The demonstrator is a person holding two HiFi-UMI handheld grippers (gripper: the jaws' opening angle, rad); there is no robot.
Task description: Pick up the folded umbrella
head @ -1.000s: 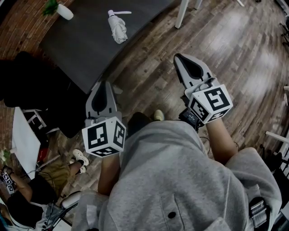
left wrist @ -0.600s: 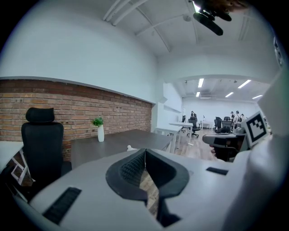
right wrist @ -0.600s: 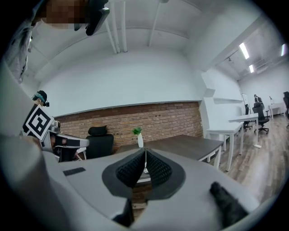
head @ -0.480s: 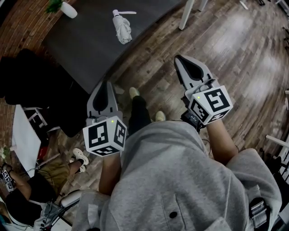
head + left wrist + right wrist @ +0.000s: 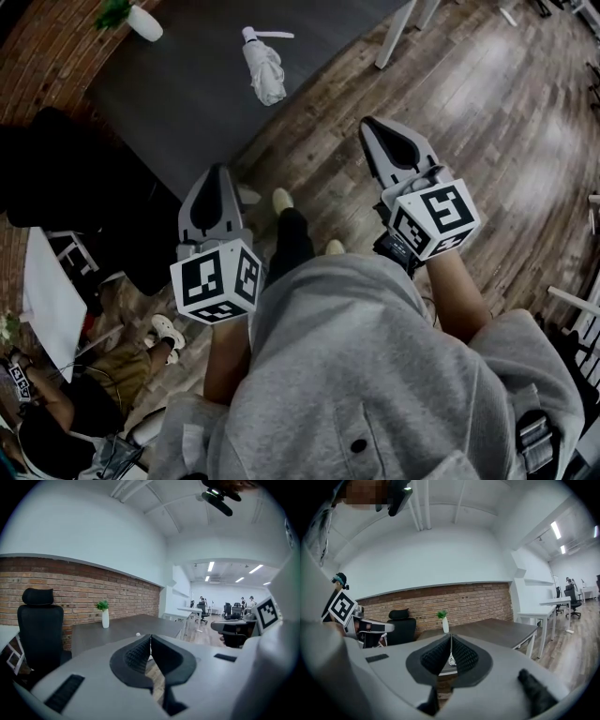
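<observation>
The wooden floor (image 5: pixel 487 112) takes up most of the head view, with open boards between the person's feet and the near edge of the dark table (image 5: pixel 187 84). A brick wall (image 5: pixel 70 588) behind that table shows only in the two gripper views. A black office chair (image 5: pixel 56 178) stands at the table's left end, and a white table leg (image 5: pixel 398 37) stands off to the right.

The person in a grey hoodie (image 5: pixel 356 375) holds both forearms forward. The left gripper (image 5: pixel 218 171) points at the table's near corner, and the right gripper (image 5: pixel 367 122) is over bare floor. In each gripper view the ribbed pads are pressed together with nothing between them.

The folded umbrella (image 5: pixel 264 67), white with its handle to the right, lies near the table's middle, well apart from both grippers. The right gripper view shows it as a pale bundle (image 5: pixel 452 659) in the gap below the tips. A white vase with a green plant (image 5: pixel 142 21) stands near the far edge.
</observation>
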